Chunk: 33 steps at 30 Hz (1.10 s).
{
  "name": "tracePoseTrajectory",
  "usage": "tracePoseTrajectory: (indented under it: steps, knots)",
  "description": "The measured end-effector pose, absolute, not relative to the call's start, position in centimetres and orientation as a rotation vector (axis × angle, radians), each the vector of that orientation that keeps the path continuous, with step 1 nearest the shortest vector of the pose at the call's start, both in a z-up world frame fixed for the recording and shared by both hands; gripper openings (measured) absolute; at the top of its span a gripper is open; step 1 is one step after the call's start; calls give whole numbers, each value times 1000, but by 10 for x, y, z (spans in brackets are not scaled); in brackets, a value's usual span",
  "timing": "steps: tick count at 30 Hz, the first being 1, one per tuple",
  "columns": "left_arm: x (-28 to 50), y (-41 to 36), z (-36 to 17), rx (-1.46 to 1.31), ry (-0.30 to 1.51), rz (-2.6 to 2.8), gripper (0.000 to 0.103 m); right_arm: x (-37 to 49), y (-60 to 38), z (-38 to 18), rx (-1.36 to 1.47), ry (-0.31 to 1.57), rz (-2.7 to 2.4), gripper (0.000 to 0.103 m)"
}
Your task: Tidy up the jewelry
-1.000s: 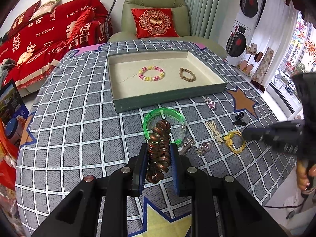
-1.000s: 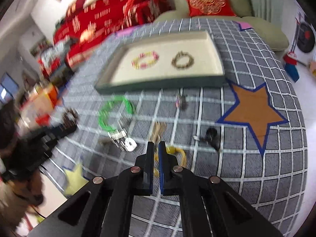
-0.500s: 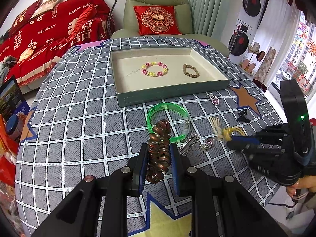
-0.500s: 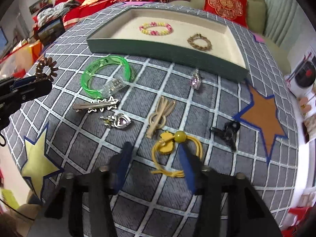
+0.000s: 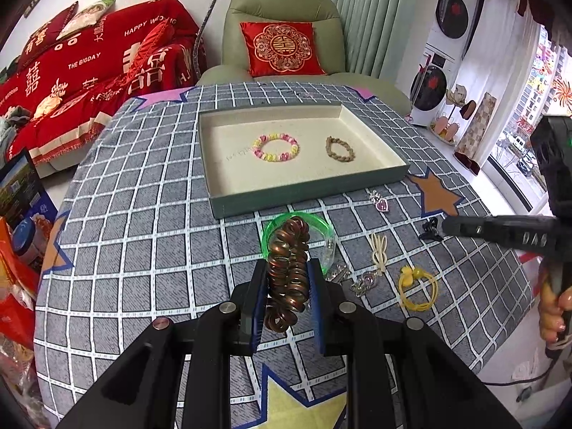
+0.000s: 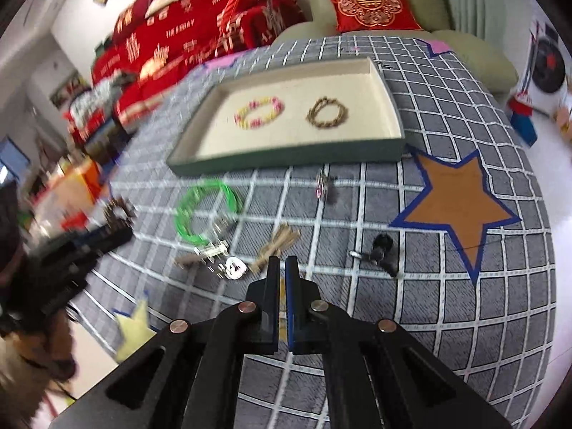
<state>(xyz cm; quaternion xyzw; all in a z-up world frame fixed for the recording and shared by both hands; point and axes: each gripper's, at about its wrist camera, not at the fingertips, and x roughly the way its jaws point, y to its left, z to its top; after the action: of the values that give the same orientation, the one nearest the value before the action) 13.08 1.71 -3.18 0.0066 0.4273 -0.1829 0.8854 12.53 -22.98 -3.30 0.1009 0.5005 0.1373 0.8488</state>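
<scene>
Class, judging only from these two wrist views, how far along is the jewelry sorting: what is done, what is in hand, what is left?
Done: a pink-and-yellow bead bracelet and a braided tan bracelet lie in the tray.
In hand: the left gripper clamps a coppery coil hair tie; the right gripper is shut and holds nothing.
Left on the cloth: green bangle, yellow hair tie, pink heart pendant, black clip, cream clip.

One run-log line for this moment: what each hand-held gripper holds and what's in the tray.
left hand-held gripper: shut on brown coil bracelet | right hand-held gripper: shut, empty | tray: bead bracelet, braided bracelet
</scene>
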Motion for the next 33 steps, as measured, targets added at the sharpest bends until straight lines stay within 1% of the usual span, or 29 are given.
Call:
tracePoseTrajectory:
  steps: [3, 7, 8, 9, 10, 11, 12, 20, 21, 22, 23, 25, 26, 29, 33]
  knots:
    - [132, 17, -31, 14, 888, -380, 33, 130, -234, -26, 249, 1049, 307, 3]
    - [131, 17, -33, 14, 894, -379, 33, 130, -226, -41, 166, 1109, 317, 4]
    - [130, 17, -35, 13, 899, -380, 33, 128, -222, -49, 127, 1137, 306, 10]
    - [130, 17, -36, 14, 901, -380, 33, 127, -220, -55, 101, 1150, 302, 33]
    - [129, 16, -37, 16, 904, -379, 33, 124, -217, -62, 79, 1160, 307, 50]
    - [129, 16, -39, 17, 907, -379, 33, 122, -214, -68, 61, 1166, 318, 81]
    - [129, 16, -40, 19, 910, -378, 33, 118, -211, -72, 43, 1160, 321, 85]
    - [129, 17, -43, 18, 921, -368, 33, 117, -181, -97, -116, 1169, 295, 84]
    - [129, 17, -43, 18, 920, -368, 33, 114, -175, -98, -173, 1161, 276, 80]
    - [129, 17, -43, 17, 920, -368, 33, 111, -170, -98, -217, 1150, 268, 78]
    - [129, 17, -43, 17, 920, -368, 33, 109, -168, -96, -210, 1143, 290, 66]
    - [130, 17, -42, 13, 920, -370, 33, 108, -167, -92, -217, 1139, 287, 34]
    - [131, 16, -41, 12, 919, -370, 33, 108, -168, -92, -210, 1145, 279, 15]
    - [130, 16, -37, 11, 907, -373, 33, 110, -176, -90, -184, 1140, 243, 15]
    - [132, 17, -30, 10, 893, -373, 33, 108, -191, -74, -88, 1106, 250, 15]
